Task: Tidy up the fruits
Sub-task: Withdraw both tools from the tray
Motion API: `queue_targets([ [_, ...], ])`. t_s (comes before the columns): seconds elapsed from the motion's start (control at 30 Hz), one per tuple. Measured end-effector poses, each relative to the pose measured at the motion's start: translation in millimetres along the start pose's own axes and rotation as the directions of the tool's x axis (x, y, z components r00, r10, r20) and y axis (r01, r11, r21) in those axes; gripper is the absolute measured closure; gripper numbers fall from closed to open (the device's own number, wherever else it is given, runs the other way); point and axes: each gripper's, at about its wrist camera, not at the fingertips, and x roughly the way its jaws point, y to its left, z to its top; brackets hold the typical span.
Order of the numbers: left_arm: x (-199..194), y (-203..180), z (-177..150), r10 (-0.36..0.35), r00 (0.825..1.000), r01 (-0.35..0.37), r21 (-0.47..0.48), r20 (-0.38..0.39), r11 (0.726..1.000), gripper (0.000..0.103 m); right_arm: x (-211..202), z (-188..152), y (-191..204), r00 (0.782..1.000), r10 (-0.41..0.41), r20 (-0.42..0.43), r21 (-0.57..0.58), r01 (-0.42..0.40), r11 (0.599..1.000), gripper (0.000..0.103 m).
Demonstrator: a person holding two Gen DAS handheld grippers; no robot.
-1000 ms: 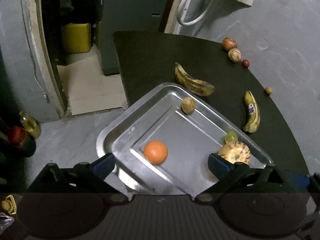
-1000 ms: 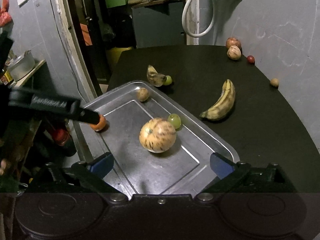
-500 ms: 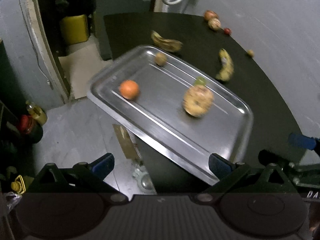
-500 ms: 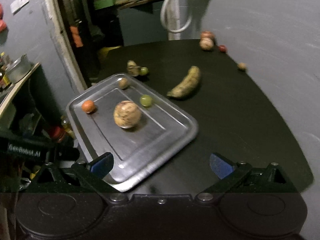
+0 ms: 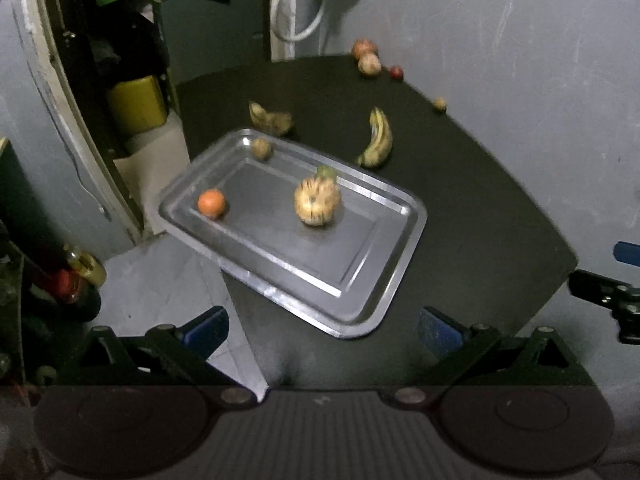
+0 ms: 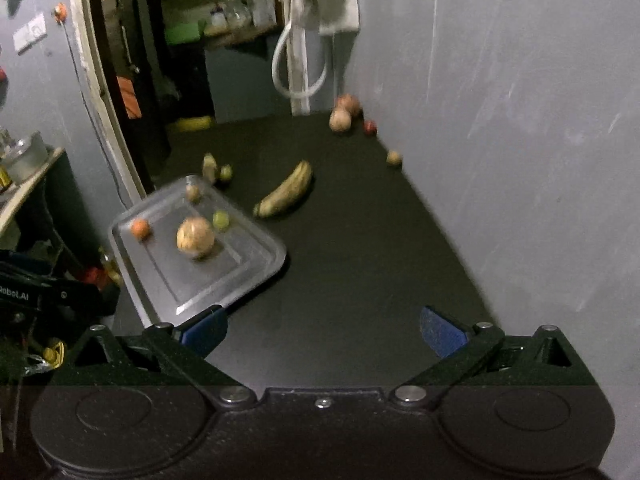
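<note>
Both grippers gape empty; bananas flank tray.

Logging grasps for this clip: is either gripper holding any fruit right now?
No. The left gripper and right gripper are both open and empty.

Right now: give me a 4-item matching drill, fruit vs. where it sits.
Things:
1. orange
2. striped melon
3. yellow banana
4. red berry

Places:
A. on the table, right of the tray
B. far end of the table, near the wall
C. in the tray, at its left rim
D. mid-tray, beside the green fruit

Pairs: 1-C, 2-D, 3-A, 4-B
</note>
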Motion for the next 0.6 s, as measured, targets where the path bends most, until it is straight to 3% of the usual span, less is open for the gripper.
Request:
queue_targets([
  [0.2, -33, -1, 25, 0.011, 0.997, -0.008, -0.03, 0.081, 1.0, 0.001, -34, 50, -18, 0.991, 0.006, 0.133, -0.085, 0.005, 0.996, 0.001],
  [0.37, -59, 2, 53, 0.004, 0.99, 0.003, -0.047, 0.14, 0.999, 0.001, -58, 108, -14, 0.972, 0.071, 0.224, -0.151, -0.038, 0.988, 0.001],
  [0.6, -99, 17, 110, -0.029, 0.973, 0.05, -0.086, 0.228, 0.995, 0.001, -88, 206, -10, 0.928, 0.167, 0.333, -0.065, -0.154, 0.986, 0.001],
])
